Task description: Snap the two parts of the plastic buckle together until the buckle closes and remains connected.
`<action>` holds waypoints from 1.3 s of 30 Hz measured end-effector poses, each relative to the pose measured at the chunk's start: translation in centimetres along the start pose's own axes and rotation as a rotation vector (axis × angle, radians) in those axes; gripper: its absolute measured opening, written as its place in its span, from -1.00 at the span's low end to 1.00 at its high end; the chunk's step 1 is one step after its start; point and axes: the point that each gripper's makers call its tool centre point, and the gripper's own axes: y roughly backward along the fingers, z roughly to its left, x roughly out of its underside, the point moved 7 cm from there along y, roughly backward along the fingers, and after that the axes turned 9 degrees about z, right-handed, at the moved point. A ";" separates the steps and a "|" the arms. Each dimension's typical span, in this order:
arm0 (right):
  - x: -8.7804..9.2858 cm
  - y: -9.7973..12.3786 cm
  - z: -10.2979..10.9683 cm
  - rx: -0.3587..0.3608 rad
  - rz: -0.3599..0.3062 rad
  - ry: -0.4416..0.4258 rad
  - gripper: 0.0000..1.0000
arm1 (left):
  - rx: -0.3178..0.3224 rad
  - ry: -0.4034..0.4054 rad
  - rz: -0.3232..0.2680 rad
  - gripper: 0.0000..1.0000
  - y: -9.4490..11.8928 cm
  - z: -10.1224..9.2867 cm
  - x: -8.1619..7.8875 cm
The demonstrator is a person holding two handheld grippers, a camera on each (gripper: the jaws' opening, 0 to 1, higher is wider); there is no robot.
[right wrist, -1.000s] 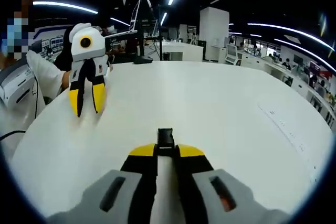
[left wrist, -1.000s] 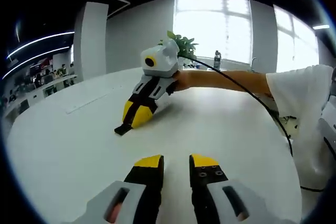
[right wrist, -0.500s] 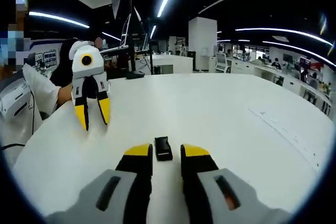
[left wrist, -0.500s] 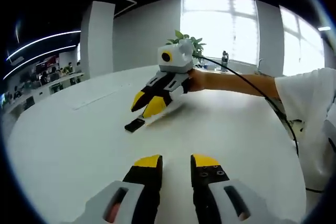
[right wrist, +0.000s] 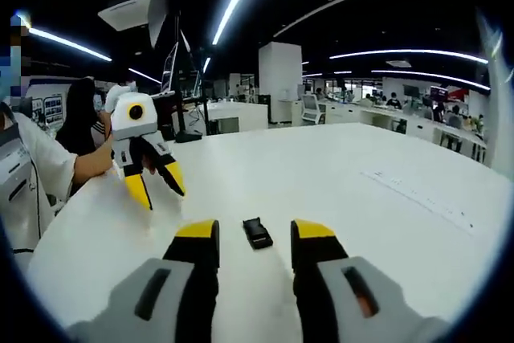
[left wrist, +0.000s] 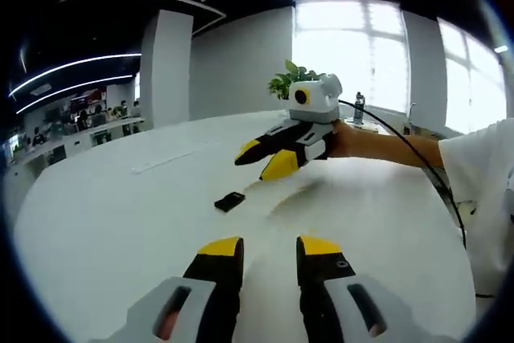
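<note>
Left gripper view: your left tool [left wrist: 270,248] rises from the bottom, its yellow-tipped jaws spread, nothing between them. The white surface [left wrist: 112,222] carries the black buckle [left wrist: 230,201], which lies flat, apart from your jaws and ahead of them. Your right tool [left wrist: 269,157] hangs above the surface beyond the buckle, jaws spread, clear of it. Behind it: a potted plant [left wrist: 287,83], a bottle [left wrist: 358,107], bright windows [left wrist: 353,54].

Right gripper view: your right tool [right wrist: 254,234] has its jaws spread wide. The buckle [right wrist: 257,232] lies on the surface [right wrist: 361,206] between the two jaw tips, touching neither. Your left tool [right wrist: 157,185] shows at left, jaws parted, held in a hand [right wrist: 108,158]. An office with desks lies beyond.
</note>
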 end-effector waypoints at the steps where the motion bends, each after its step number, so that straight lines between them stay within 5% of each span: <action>1: -0.2 0.3 0.4 0.007 -0.015 -0.014 -0.18 | -0.018 -0.004 -0.011 -0.42 0.2 0.1 -0.2; 9: -0.4 2.3 3.0 -0.036 -0.087 -0.108 -0.10 | -0.067 0.021 -0.071 -0.36 1.3 1.2 -1.0; 16: -0.2 4.4 5.0 0.007 -0.074 -0.071 0.16 | -0.070 0.032 -0.082 -0.26 1.9 1.1 -1.6; 22: -0.5 6.5 6.3 0.057 -0.086 -0.047 0.37 | -0.064 0.032 -0.088 -0.16 2.5 0.0 -2.2; 32: -1.1 10.0 8.4 0.144 -0.122 -0.045 0.67 | -0.126 -0.025 -0.074 0.33 3.4 -2.1 -2.7; 39: -1.1 11.6 9.2 0.191 -0.131 -0.046 0.81 | -0.116 -0.036 -0.079 0.41 3.9 -3.3 -2.9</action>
